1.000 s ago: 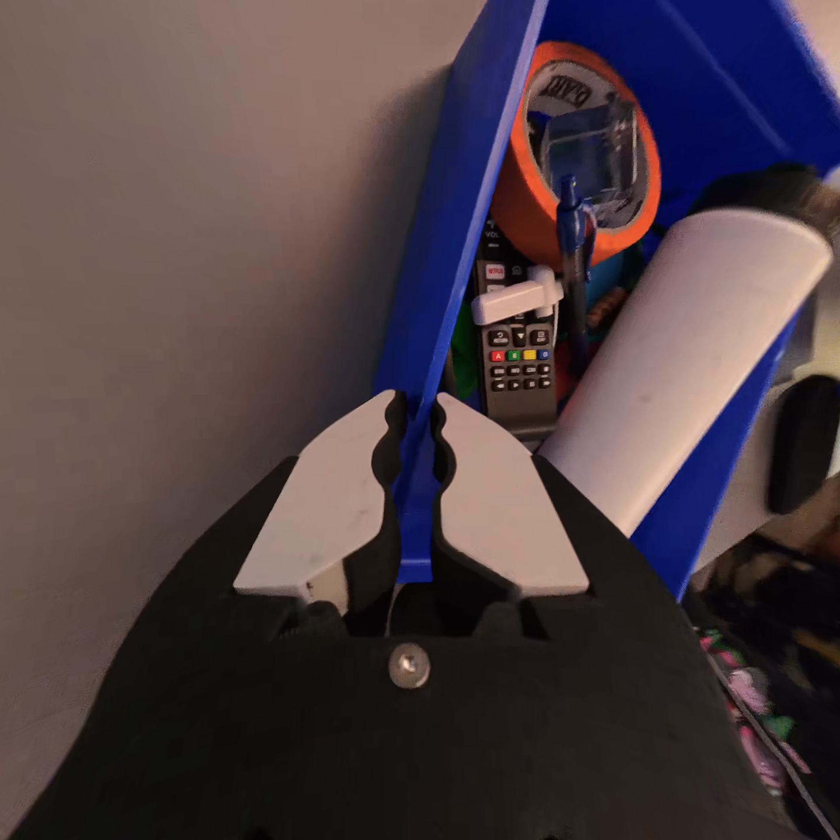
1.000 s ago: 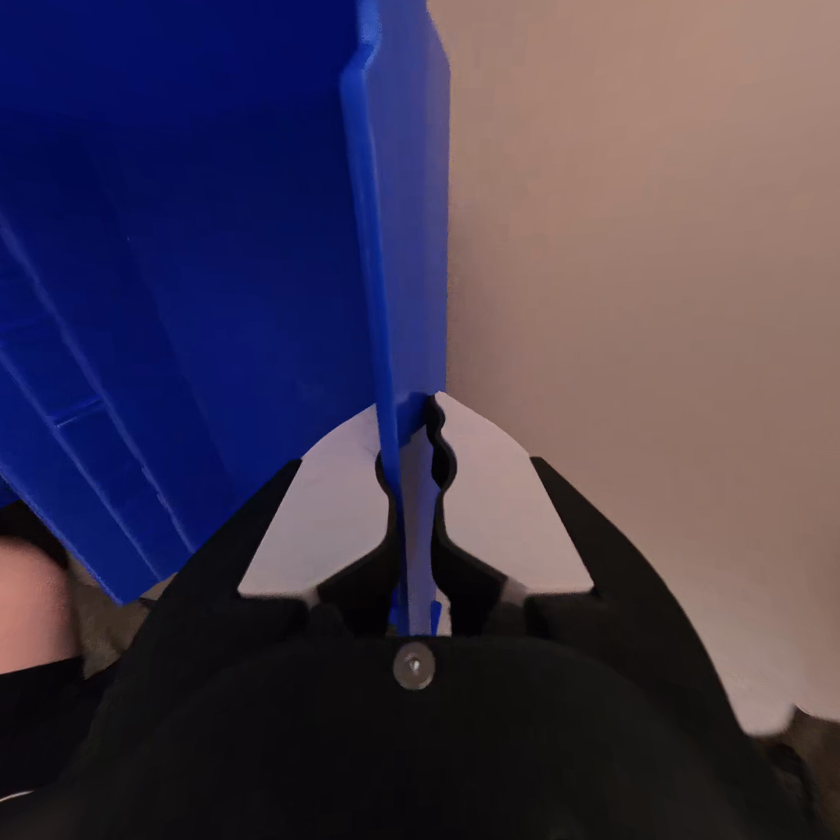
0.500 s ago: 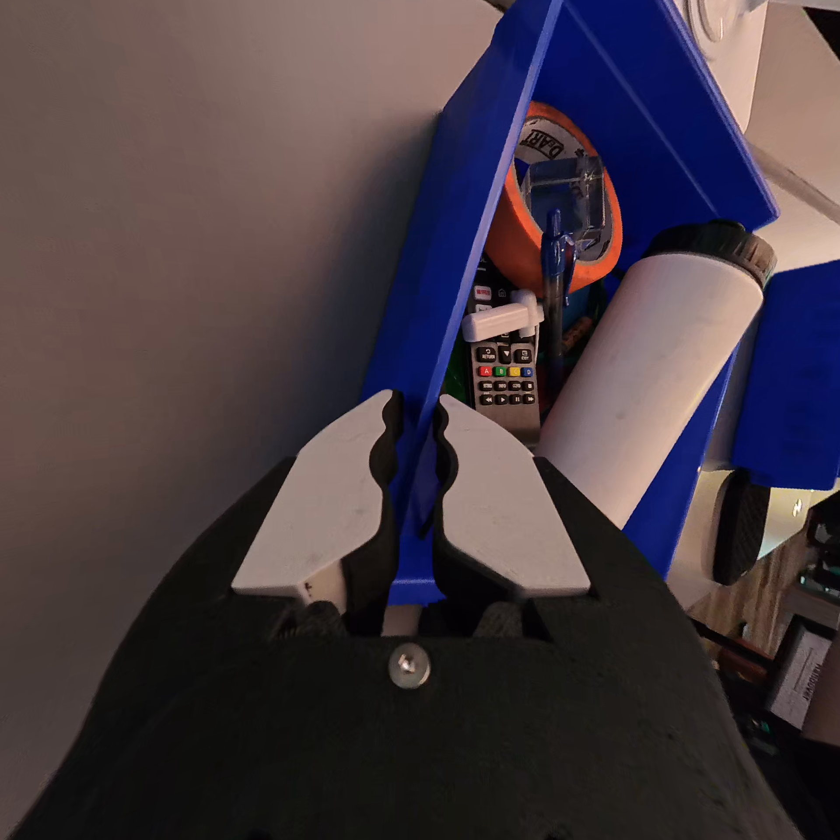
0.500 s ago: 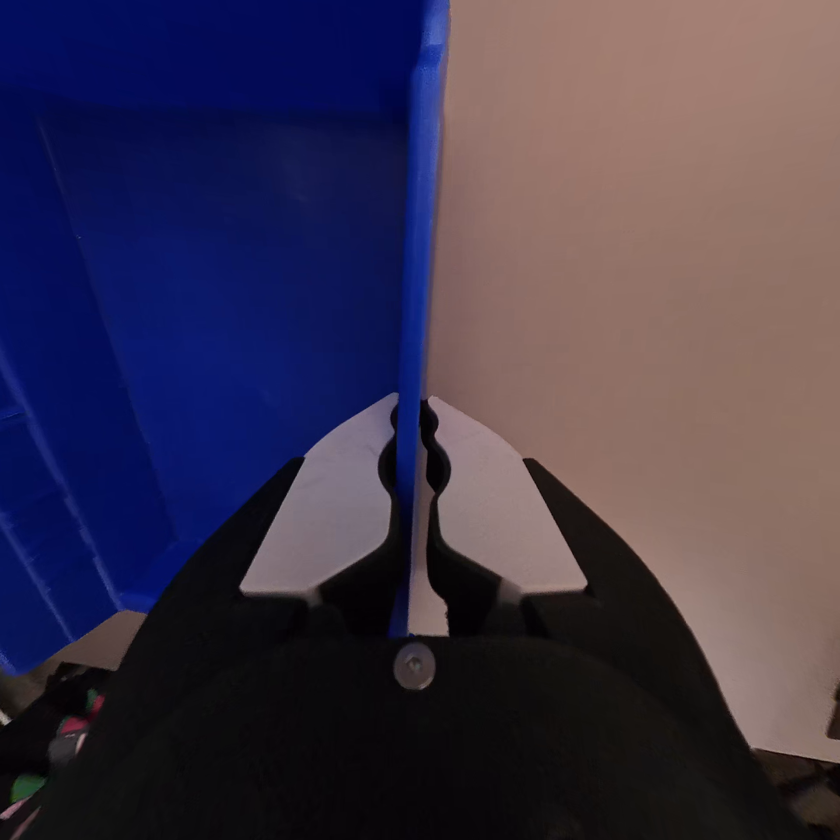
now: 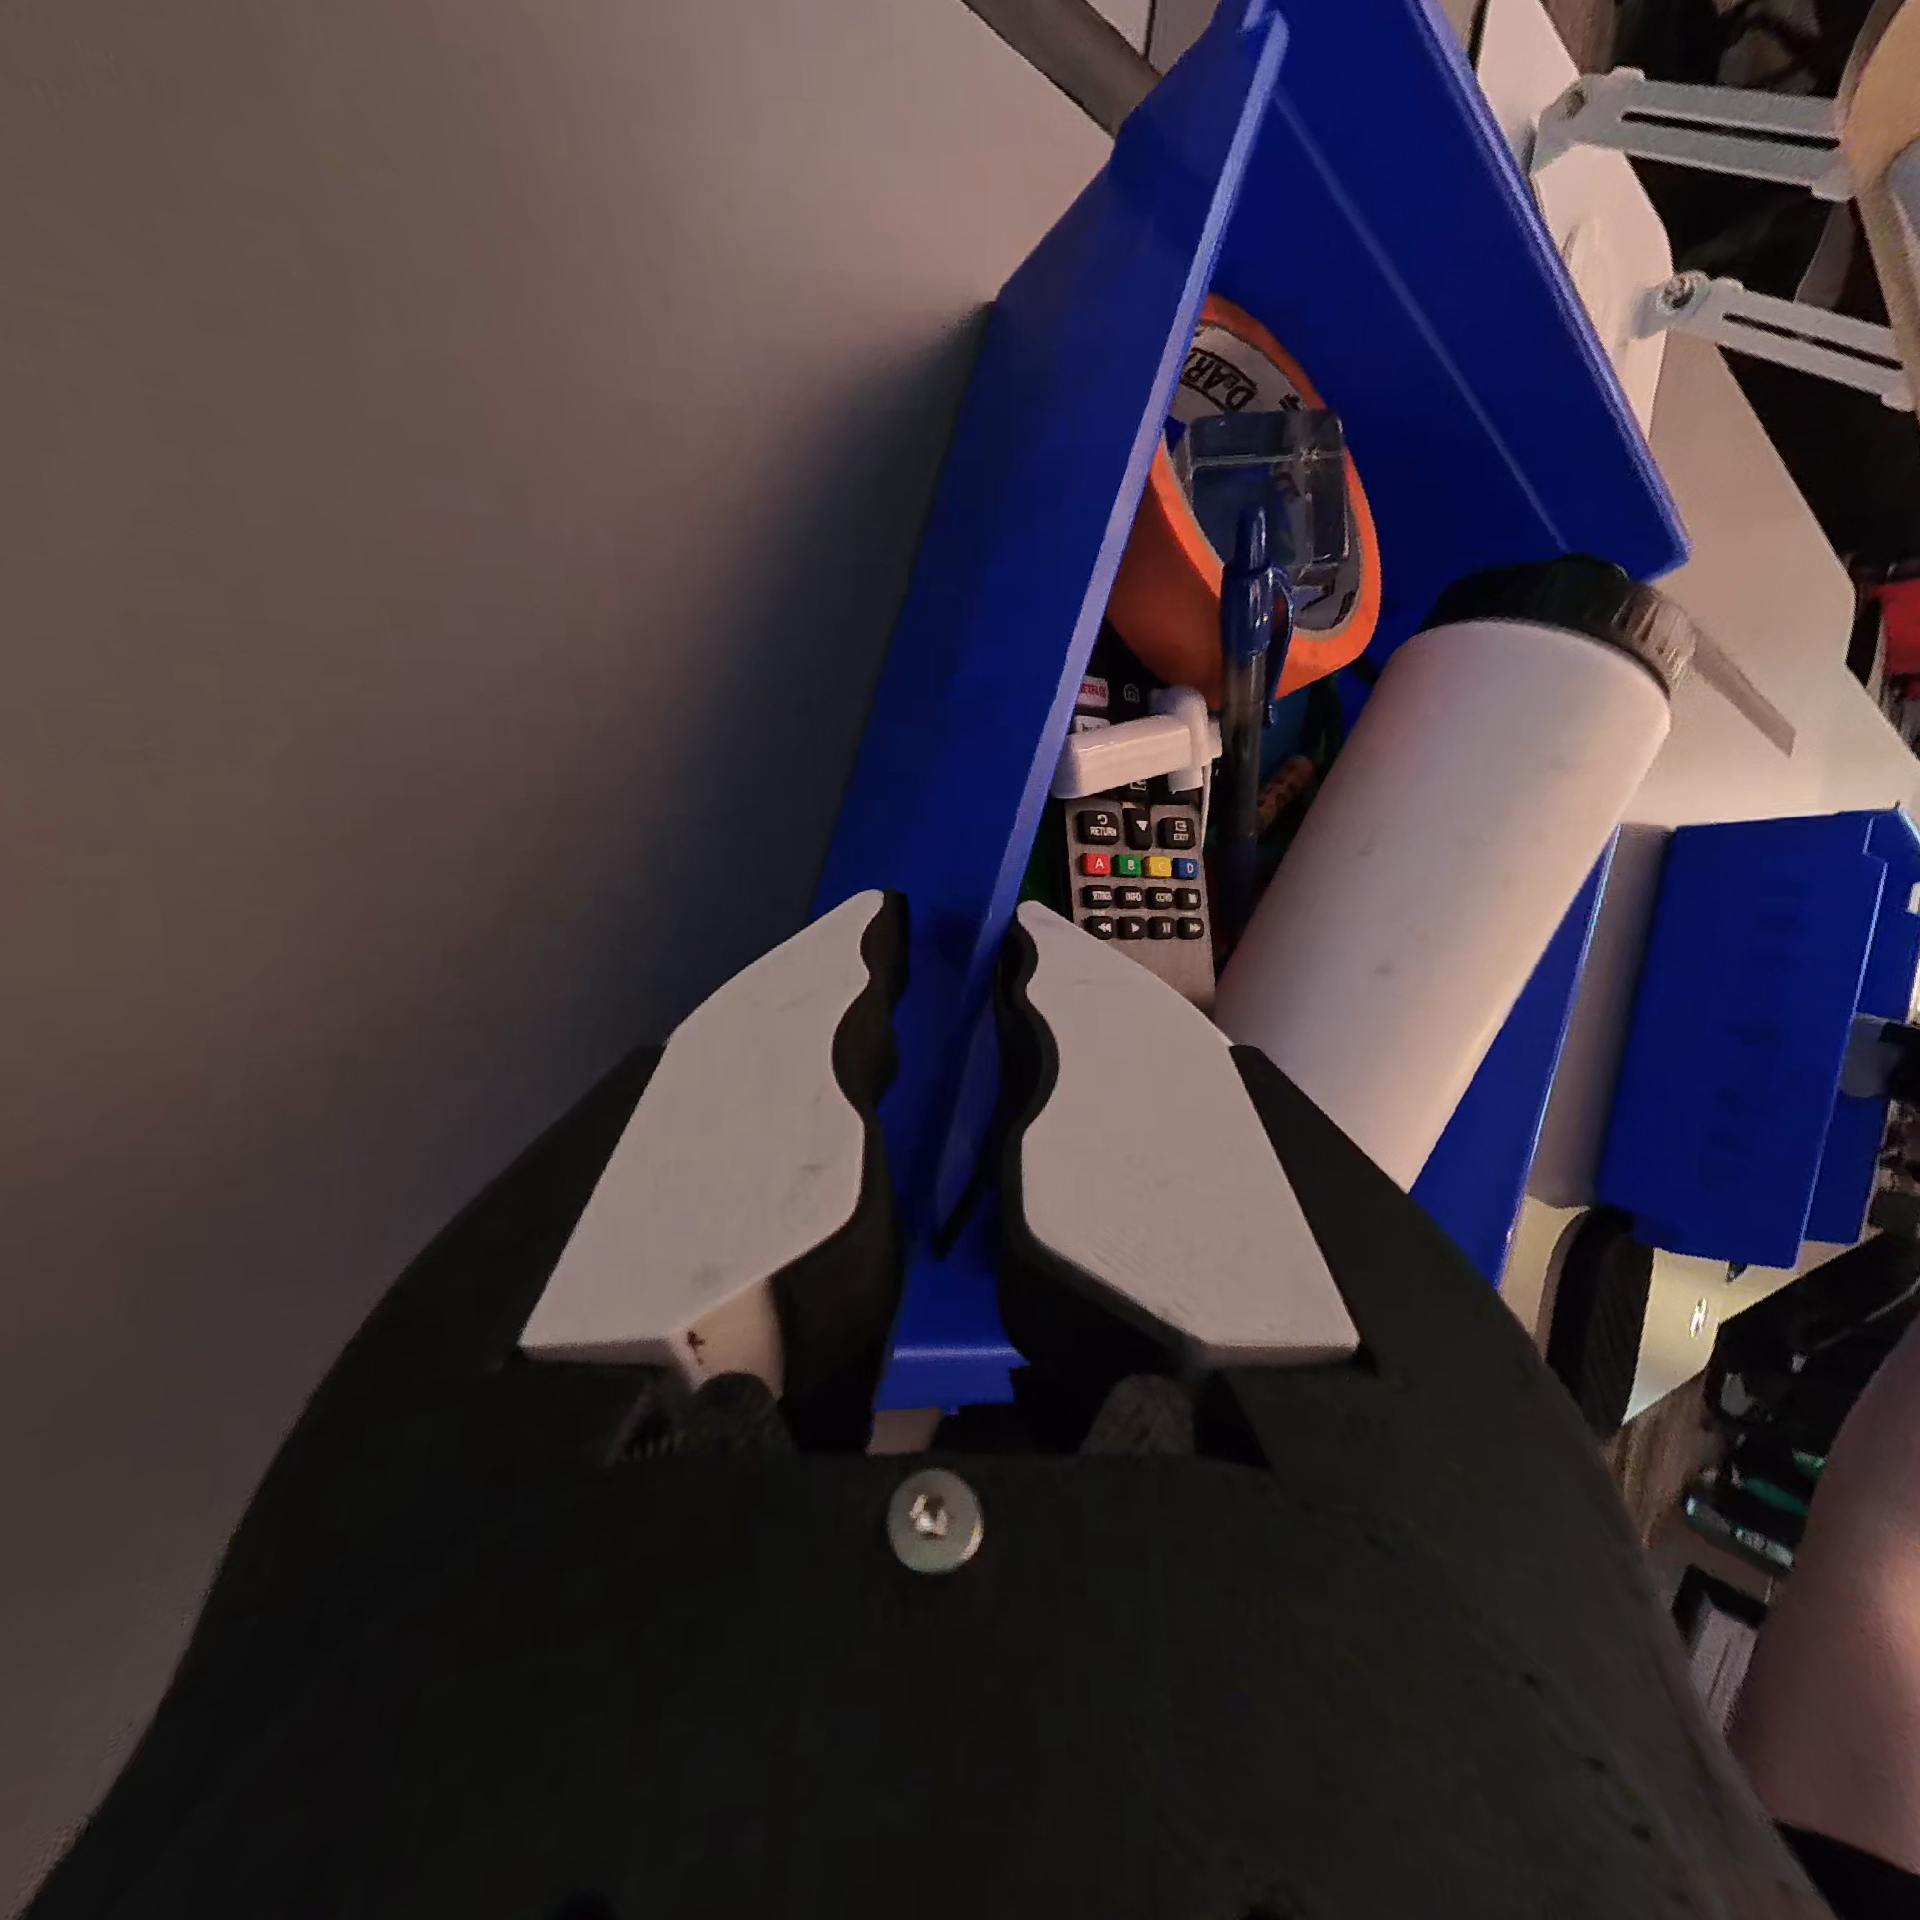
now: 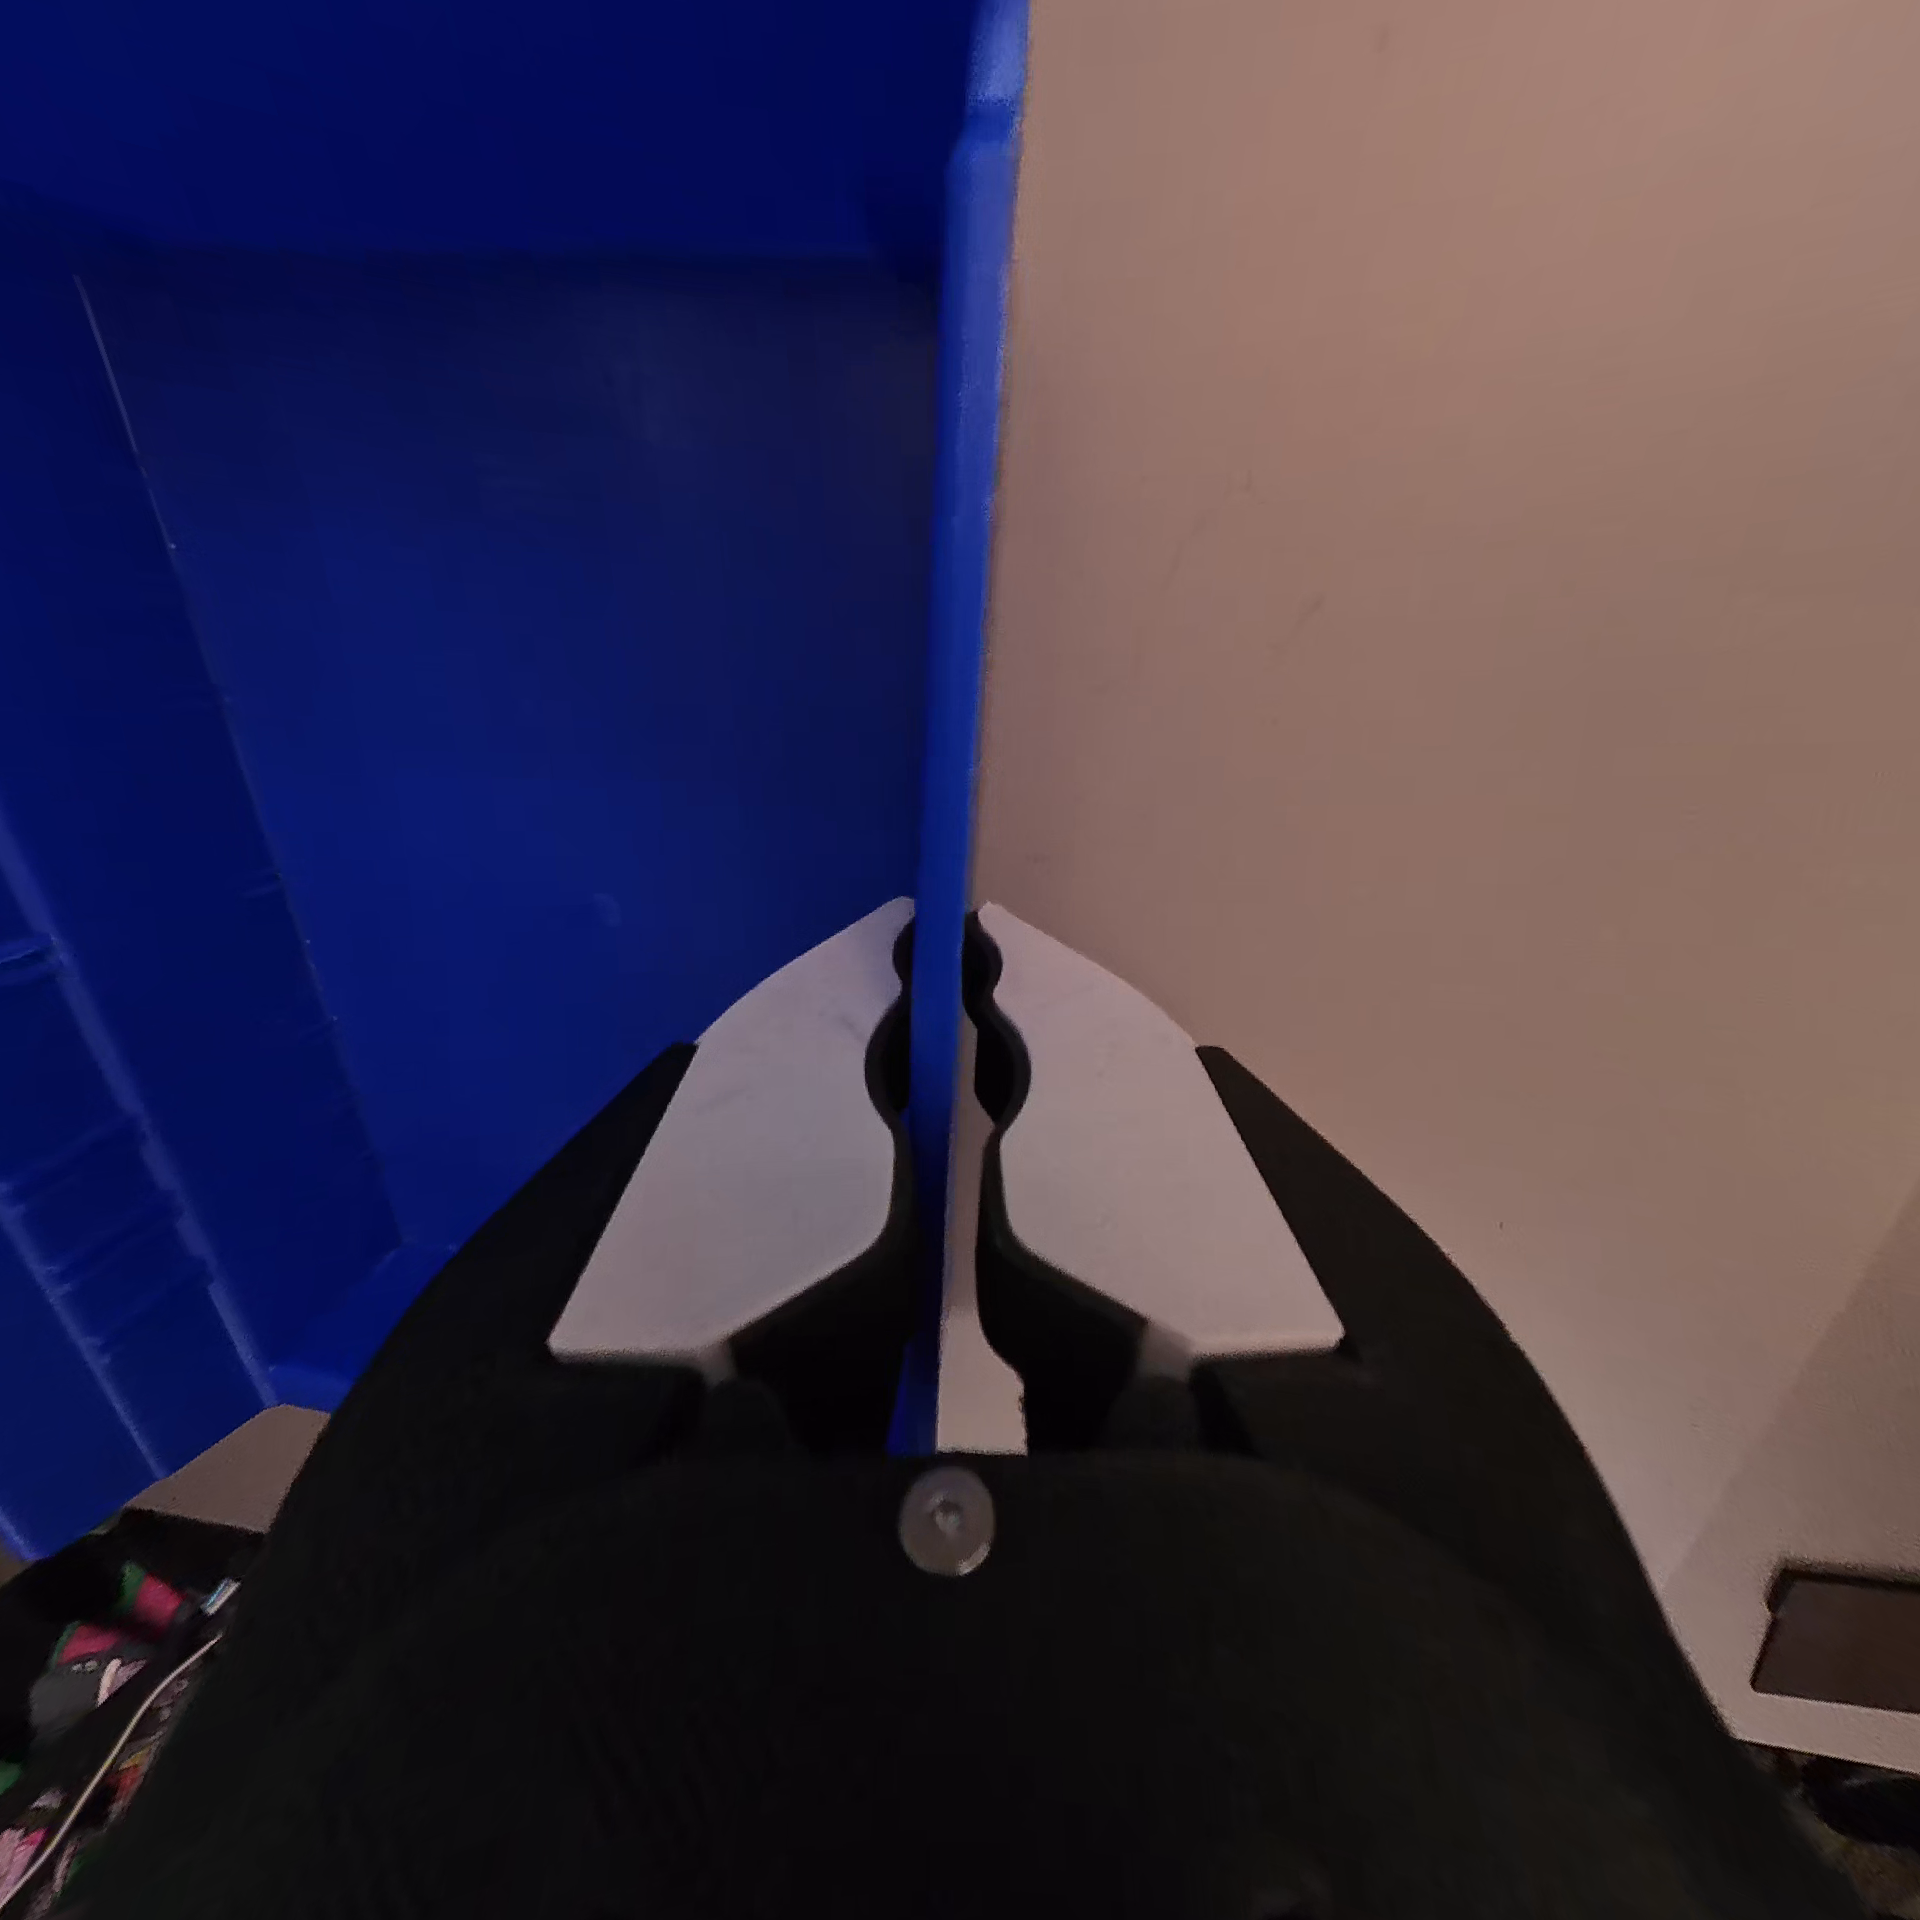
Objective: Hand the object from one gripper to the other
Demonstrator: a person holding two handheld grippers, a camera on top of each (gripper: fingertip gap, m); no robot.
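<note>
My left gripper (image 5: 951, 925) is shut on the side wall of a blue bin (image 5: 1018, 623). This bin holds an orange tape roll (image 5: 1174, 582), a black remote (image 5: 1138, 883), a blue pen (image 5: 1247, 665), a small white plastic piece (image 5: 1132, 743) and a white bottle (image 5: 1434, 914) with a dark cap. My right gripper (image 6: 945, 914) is shut on the thin side wall of a second blue bin (image 6: 520, 623), whose inside looks empty. A blue bin (image 5: 1756, 1039) also shows at the right of the left wrist view.
A pale table surface lies under both bins (image 5: 416, 520) (image 6: 1455, 623). White brackets (image 5: 1714, 125) and dark clutter sit at the far right of the left wrist view. A dark flat item (image 6: 1839, 1652) lies near the table edge at lower right. Colourful clutter (image 6: 104, 1662) lies below the table. The gap from one gripper's tips to the other's is roughly 80 cm.
The full bin has swung and sits more in view, with the bottle's cap and the other blue bin now visible at right. In the right view the bin wall has straightened between the fingers.
</note>
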